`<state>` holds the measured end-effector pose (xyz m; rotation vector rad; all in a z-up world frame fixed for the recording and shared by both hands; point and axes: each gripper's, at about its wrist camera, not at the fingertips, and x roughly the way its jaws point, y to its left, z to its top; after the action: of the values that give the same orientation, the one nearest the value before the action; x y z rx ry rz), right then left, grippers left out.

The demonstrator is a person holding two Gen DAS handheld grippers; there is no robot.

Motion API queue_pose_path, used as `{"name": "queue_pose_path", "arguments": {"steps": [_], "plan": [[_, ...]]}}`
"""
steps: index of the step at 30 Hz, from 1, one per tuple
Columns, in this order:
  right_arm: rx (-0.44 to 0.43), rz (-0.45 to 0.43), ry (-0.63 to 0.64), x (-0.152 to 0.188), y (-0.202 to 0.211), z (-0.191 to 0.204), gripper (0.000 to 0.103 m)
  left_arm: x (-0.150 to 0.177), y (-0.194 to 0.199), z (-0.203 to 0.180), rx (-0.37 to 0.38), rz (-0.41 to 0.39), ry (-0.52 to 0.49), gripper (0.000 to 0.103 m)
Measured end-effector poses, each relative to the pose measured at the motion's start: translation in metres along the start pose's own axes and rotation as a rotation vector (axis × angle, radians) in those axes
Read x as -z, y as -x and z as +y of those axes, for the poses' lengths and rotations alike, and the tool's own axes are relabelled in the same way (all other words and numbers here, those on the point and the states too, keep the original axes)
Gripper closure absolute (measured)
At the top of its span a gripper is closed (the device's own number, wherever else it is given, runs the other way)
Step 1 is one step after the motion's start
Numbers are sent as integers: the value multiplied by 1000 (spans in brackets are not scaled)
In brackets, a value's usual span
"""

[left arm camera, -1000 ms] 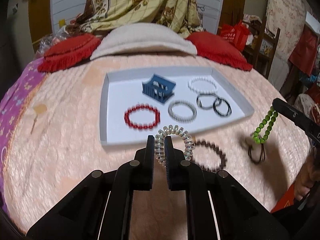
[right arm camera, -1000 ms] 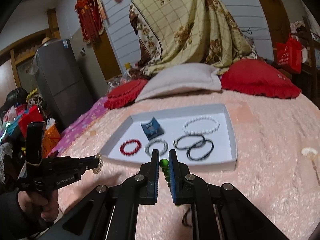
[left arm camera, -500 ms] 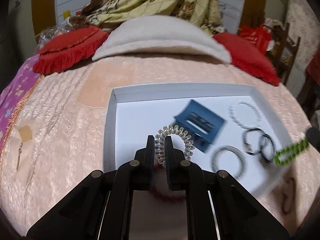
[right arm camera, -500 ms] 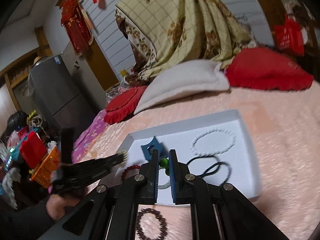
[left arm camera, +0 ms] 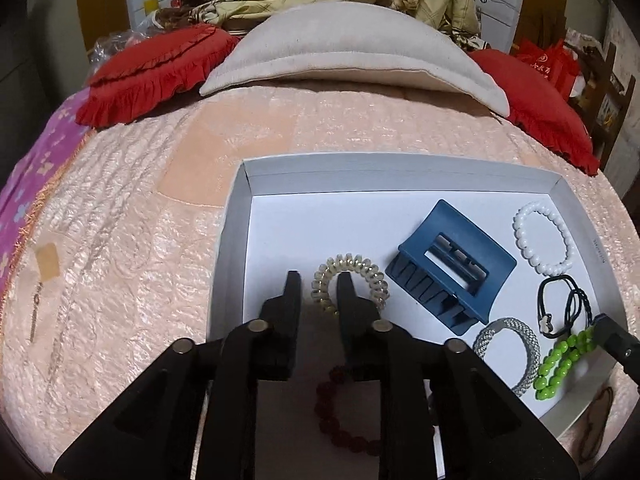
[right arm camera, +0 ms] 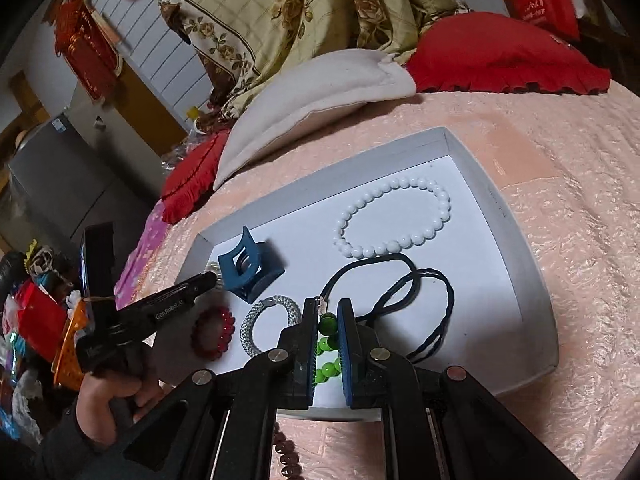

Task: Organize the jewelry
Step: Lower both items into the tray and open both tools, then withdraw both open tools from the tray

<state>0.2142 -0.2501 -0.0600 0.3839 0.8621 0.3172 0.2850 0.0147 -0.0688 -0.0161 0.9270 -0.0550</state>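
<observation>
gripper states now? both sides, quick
Left gripper: open, fingers astride the clear spiral hair tie lying in the white tray.
Right gripper: shut on the green bead bracelet, over the tray.

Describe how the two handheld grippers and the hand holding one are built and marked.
Both are matte black plastic with silver round pins. The right gripper has blue-lined fingers. The left gripper has a pistol-style body printed "GenRobot.AI" in white, held by a bare hand in a dark sleeve.
</observation>
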Motion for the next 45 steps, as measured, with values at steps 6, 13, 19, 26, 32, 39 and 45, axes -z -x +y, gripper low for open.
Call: {"name": "queue_pose_path", "arguments": {"steps": [6,13,19,26,32,39,45], "plan": [[15,-25,27,0,4,4,73,1,12,2,-11,-29,5,59],[85,-212,112,1,50,12,59,15,50,11,18,-74,45,58],[176,-289,145,16,98,-2,58,51,94,2,39,-105,29,54],[181,-288,56,52,144,-28,58,114,125,-13,37,-74,-6,53],[230,-195,171,89,148,-8,58,156,141,-18,2,-30,23,53],[264,-137,289,123,149,2,45,166,145,-21,-53,-14,7,53],[289,-111,234,120,146,-15,45,168,140,-24,-57,-2,-5,53]]}}
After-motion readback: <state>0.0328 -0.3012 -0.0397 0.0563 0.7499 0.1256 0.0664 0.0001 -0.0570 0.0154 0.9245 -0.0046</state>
